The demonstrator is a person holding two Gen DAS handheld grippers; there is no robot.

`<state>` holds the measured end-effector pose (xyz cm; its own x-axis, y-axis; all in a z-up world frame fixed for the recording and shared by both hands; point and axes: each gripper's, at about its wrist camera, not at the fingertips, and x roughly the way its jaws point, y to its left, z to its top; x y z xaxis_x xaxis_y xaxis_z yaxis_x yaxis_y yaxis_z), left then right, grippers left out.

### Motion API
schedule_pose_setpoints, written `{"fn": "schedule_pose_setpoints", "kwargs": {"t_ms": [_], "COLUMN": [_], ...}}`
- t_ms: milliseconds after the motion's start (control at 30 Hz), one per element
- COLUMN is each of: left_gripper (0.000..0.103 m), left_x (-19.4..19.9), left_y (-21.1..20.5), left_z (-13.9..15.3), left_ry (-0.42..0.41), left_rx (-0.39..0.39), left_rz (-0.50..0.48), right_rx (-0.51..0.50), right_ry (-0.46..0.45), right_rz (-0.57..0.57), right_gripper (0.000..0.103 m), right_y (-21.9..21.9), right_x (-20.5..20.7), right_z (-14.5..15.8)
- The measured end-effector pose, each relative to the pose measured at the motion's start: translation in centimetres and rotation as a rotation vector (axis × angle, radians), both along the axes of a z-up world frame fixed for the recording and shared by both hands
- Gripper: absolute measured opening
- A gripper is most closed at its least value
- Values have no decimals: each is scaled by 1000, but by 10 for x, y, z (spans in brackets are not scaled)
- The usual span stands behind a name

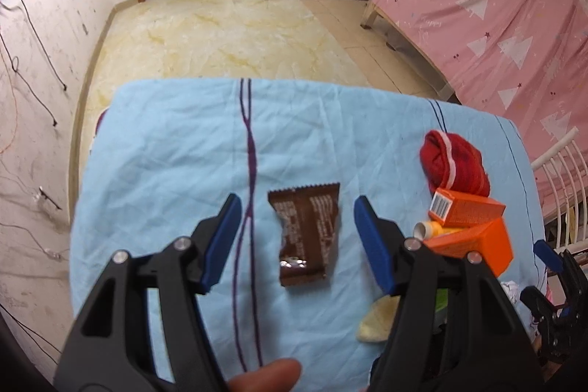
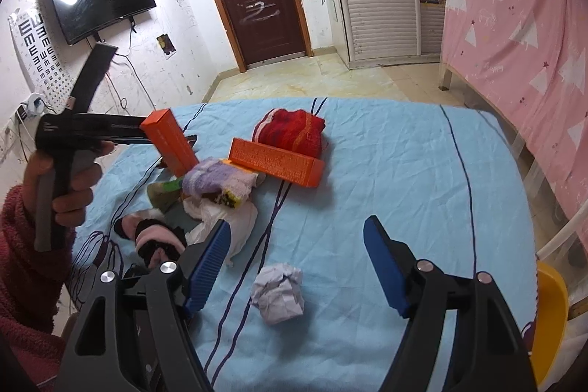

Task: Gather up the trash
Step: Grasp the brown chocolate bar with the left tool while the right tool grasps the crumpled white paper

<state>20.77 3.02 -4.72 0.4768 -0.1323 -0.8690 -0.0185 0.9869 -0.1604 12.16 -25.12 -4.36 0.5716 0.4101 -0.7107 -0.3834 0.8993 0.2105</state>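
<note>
A blue sheet (image 1: pixel 165 153) covers the counter. The left gripper (image 1: pixel 297 237) hangs wide open over a brown wrapper (image 1: pixel 307 234), which lies flat between its blue fingers (image 1: pixel 224 237). The right gripper (image 2: pixel 297 267), also wide open and holding nothing, hovers above a crumpled paper ball (image 2: pixel 278 292). Orange boxes (image 2: pixel 277 166), a red cloth (image 2: pixel 294 131) and socks (image 2: pixel 217 180) lie nearby.

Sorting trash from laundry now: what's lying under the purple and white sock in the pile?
The purple and white sock rests on a yellow-patterned item and crumpled white fabric, with a green wrapper beside it. What lies directly beneath is covered.
</note>
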Motion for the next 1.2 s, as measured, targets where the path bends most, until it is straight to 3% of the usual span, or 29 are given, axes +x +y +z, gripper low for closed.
{"fn": "schedule_pose_setpoints", "kwargs": {"t_ms": [233, 700, 867, 1000, 1200], "left_gripper": [61, 31, 23, 22, 22], "left_x": [0, -2, -5, -8, -12], "left_y": [-8, -19, -13, -9, 4], "left_z": [-11, -18, -19, -19, -14], "left_ry": [31, 46, 38, 37, 32], "left_rx": [-2, -12, 6, -2, -19], "left_rz": [4, 9, 36, 32, 48], "right_rx": [2, -69, -76, -77, -72], "right_ry": [39, 35, 43, 54, 31], "right_rz": [-3, 39, 62, 66, 53], "right_gripper": [69, 68, 56, 27, 26], "right_y": [-8, 10, 15, 16, 15], "right_x": [-6, -16, -17, -16, -20], "right_z": [-10, -22, -26, -28, -25]}}
